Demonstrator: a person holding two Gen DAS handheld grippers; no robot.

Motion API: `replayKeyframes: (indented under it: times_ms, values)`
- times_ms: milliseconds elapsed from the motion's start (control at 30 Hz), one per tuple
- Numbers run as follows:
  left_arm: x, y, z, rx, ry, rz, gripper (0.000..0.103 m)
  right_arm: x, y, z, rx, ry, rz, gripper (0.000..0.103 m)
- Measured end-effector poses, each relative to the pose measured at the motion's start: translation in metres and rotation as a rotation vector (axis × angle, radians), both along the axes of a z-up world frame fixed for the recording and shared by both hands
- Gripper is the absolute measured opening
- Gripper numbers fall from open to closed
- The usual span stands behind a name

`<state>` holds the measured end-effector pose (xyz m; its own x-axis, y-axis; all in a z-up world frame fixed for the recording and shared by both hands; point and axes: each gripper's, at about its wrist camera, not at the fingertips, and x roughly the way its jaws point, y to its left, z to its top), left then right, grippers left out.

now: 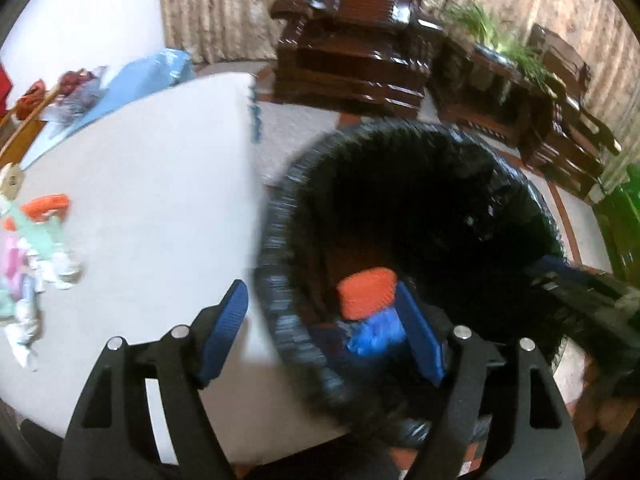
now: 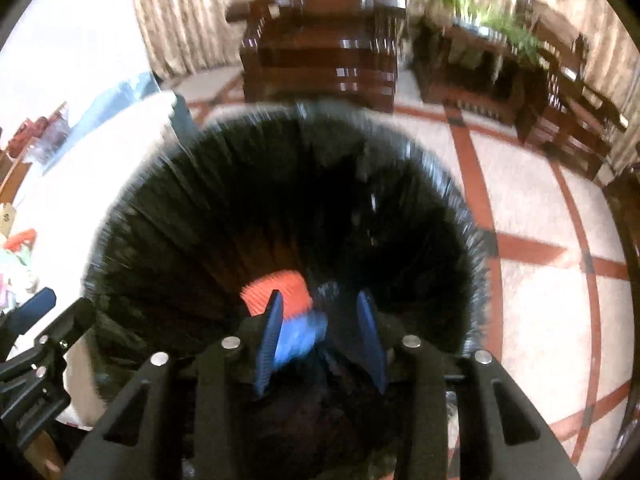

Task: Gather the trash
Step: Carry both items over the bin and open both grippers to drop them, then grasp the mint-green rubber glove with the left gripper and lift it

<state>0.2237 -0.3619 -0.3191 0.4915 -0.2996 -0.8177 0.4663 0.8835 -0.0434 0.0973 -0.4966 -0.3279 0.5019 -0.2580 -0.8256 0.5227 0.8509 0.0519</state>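
A black bag-lined trash bin (image 1: 280, 240) stands beside the white table (image 1: 160, 184); it fills the right wrist view (image 2: 200, 216). Inside lie an orange piece (image 1: 366, 292) and a blue crumpled piece (image 1: 378, 334), also seen in the right wrist view: orange (image 2: 286, 282), blue (image 2: 298, 338). My left gripper (image 1: 320, 332) is open, straddling the bin's rim, with nothing between its fingers. My right gripper (image 2: 320, 336) is open over the bin's mouth and empty; it also shows at the right edge of the left wrist view (image 1: 580, 292). A pile of wrappers and tissue (image 1: 36, 256) lies at the table's left.
A blue bag (image 1: 136, 80) and red items (image 1: 76, 80) sit at the table's far left. Dark wooden chairs (image 1: 352, 40) and a plant stand (image 1: 492, 60) are behind, on a tiled floor (image 2: 540, 300) with red stripes.
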Motion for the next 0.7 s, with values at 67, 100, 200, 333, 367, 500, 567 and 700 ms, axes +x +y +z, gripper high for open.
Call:
replayKeyframes:
  times_ms: [67, 100, 200, 333, 367, 500, 567, 700]
  values:
    - [0.000, 0.030, 0.016, -0.017, -0.027, 0.041, 0.078, -0.002, 0.019, 0.024, -0.033, -0.053, 0.040, 0.038]
    - [0.001, 0.047, 0.023, -0.027, -0.035, 0.065, 0.080, -0.002, 0.030, 0.033, -0.039, -0.077, 0.061, 0.039]
    - [0.003, 0.103, 0.041, -0.033, -0.080, 0.145, 0.083, 0.002, 0.074, 0.055, -0.044, -0.141, 0.161, 0.042]
    - [0.005, 0.187, 0.055, -0.011, -0.132, 0.262, 0.084, 0.012, 0.143, 0.067, -0.052, -0.205, 0.298, 0.042]
    - [0.006, 0.215, 0.058, -0.004, -0.147, 0.306, 0.084, 0.016, 0.164, 0.068, -0.054, -0.218, 0.335, 0.042]
    - [0.008, 0.291, 0.067, 0.020, -0.190, 0.428, 0.086, 0.035, 0.231, 0.069, -0.036, -0.239, 0.449, 0.042]
    - [0.012, 0.324, 0.070, 0.019, -0.194, 0.483, 0.086, 0.046, 0.256, 0.069, -0.021, -0.246, 0.491, 0.042]
    - [0.021, 0.362, 0.066, -0.003, -0.179, 0.549, 0.086, 0.066, 0.302, 0.064, -0.049, -0.253, 0.548, 0.042]
